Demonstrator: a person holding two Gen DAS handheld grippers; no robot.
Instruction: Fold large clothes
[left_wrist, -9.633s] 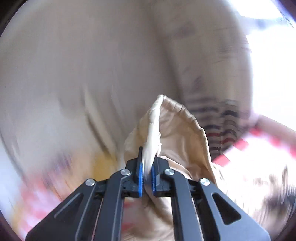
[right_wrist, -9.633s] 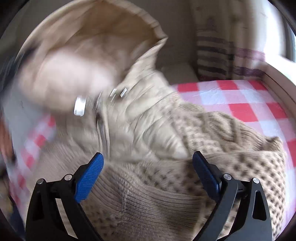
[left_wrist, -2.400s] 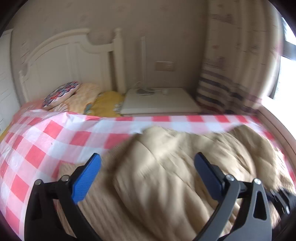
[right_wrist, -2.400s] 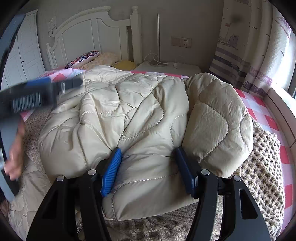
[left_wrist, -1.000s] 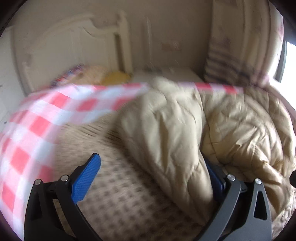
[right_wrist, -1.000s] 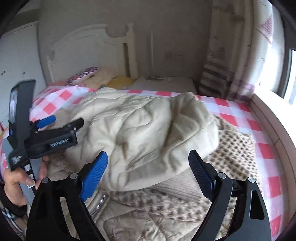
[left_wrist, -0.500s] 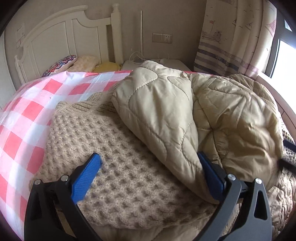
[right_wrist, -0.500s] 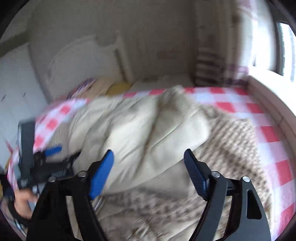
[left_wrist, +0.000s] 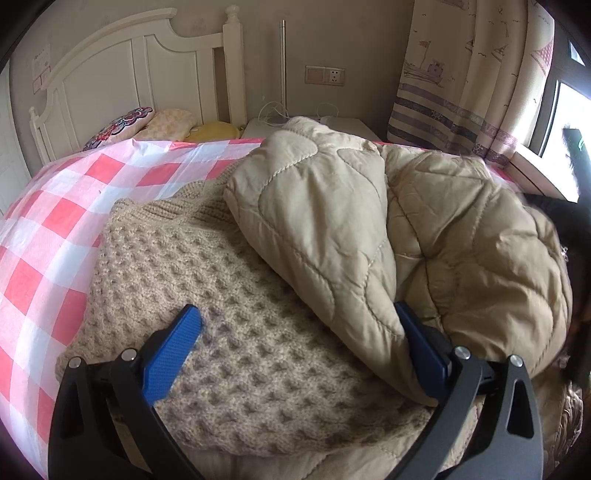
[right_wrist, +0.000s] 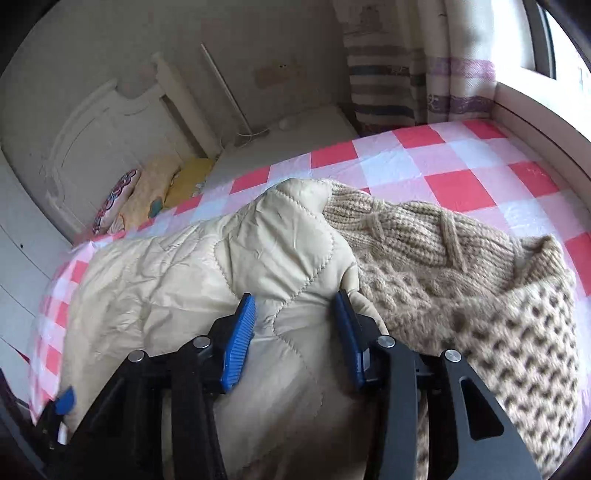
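A beige quilted jacket (left_wrist: 424, 229) lies bunched on a tan knitted sweater (left_wrist: 229, 302) on the bed. My left gripper (left_wrist: 299, 343) is open over the sweater, its right finger against the jacket's folded edge. In the right wrist view the jacket (right_wrist: 207, 280) fills the middle, with the sweater (right_wrist: 461, 273) to its right. My right gripper (right_wrist: 295, 325) has its jaws half apart on either side of a puffy fold of the jacket, and the blue pads touch the fabric. The tip of the left gripper shows at the lower left corner of that view.
The bed has a red and white checked cover (left_wrist: 48, 229) and a white headboard (left_wrist: 122, 77) with pillows (left_wrist: 122, 123) below it. A white bedside table (right_wrist: 295, 129), a striped curtain (left_wrist: 461, 92) and a window ledge (right_wrist: 546, 110) stand at the far right.
My right gripper has dropped onto the jacket and narrowed its jaws around a fold. My left gripper has stayed nearly still and open over the sweater.
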